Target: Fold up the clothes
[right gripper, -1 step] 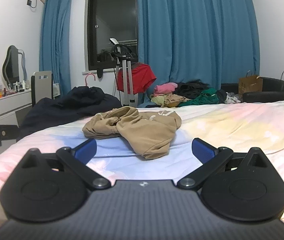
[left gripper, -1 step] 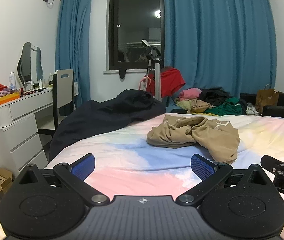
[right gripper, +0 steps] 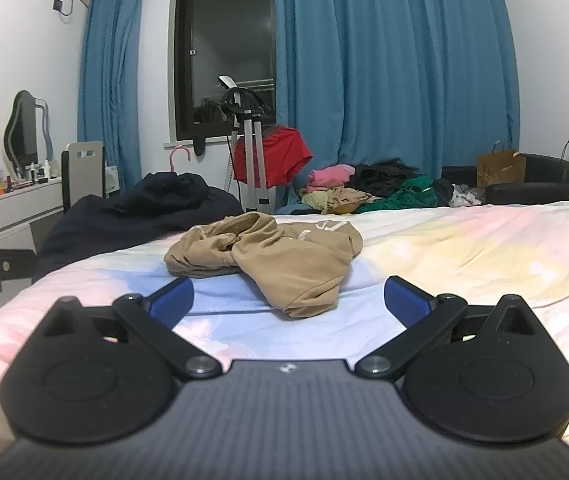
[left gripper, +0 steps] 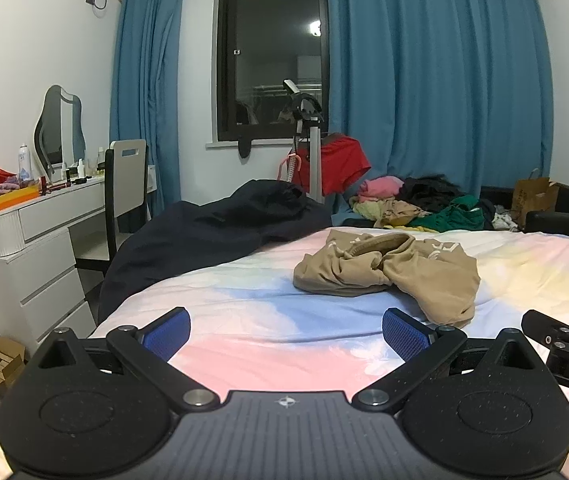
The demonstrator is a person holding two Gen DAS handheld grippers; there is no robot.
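A: Nearest, what are the claws doing?
B: The left claw [left gripper: 286,330] and the right claw [right gripper: 289,300] both gape wide over the bed [right gripper: 464,256], gripping nothing.
A: And the garment?
B: One tan garment [right gripper: 276,256] lies crumpled mid-bed, just ahead of the right claw, apart from both. Its long axis runs roughly left to right, though the bunching makes that hard to judge.
A: Anything around it?
B: One dark blanket [left gripper: 212,236] heaps at the bed's far left edge. Beyond the bed, one clothes pile [right gripper: 368,192], a stand with a red garment [right gripper: 280,156], and blue curtains [right gripper: 388,80].
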